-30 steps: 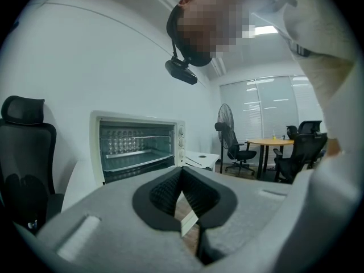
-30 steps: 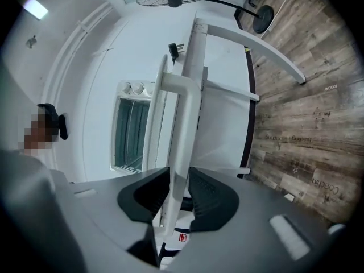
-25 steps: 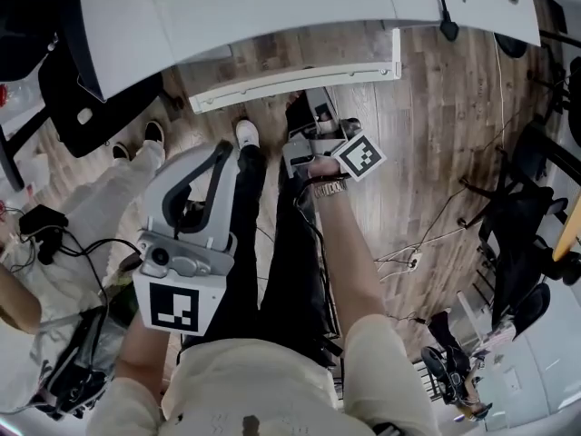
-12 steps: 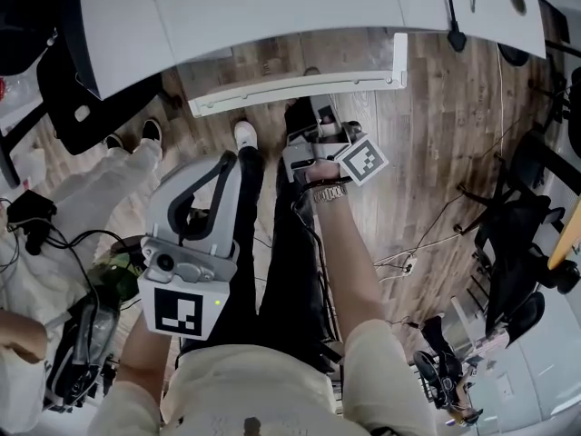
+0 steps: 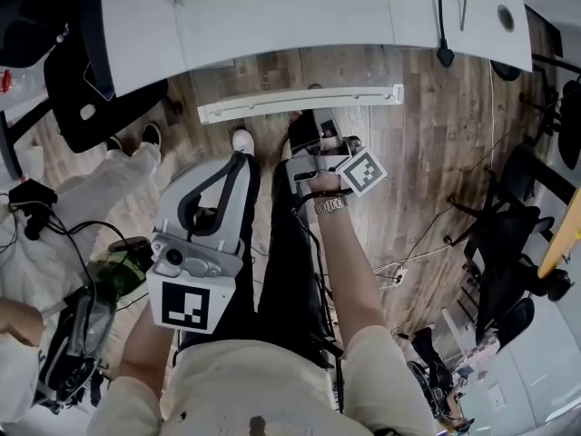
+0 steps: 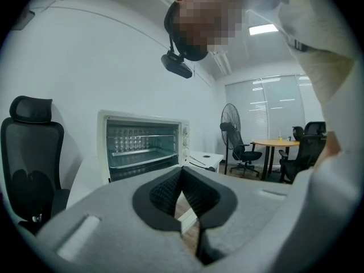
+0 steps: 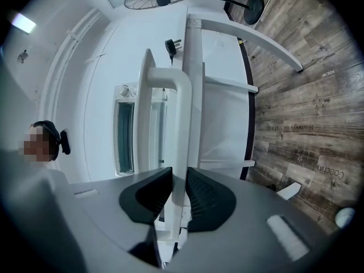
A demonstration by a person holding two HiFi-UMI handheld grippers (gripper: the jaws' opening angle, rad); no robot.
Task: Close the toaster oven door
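Toaster oven door (image 5: 272,107), white with a glass pane, hangs open off the front of the white desk (image 5: 290,16), out over the wood-plank floor (image 5: 436,153). Right gripper (image 7: 179,174) is on it, its grey jaws just closed in, and the black pads press on the door's white bar handle (image 7: 182,124). Left gripper (image 6: 182,174) sits well apart with jaw tips together and nothing between them, facing the white toaster oven (image 6: 145,144), whose cavity is showing.
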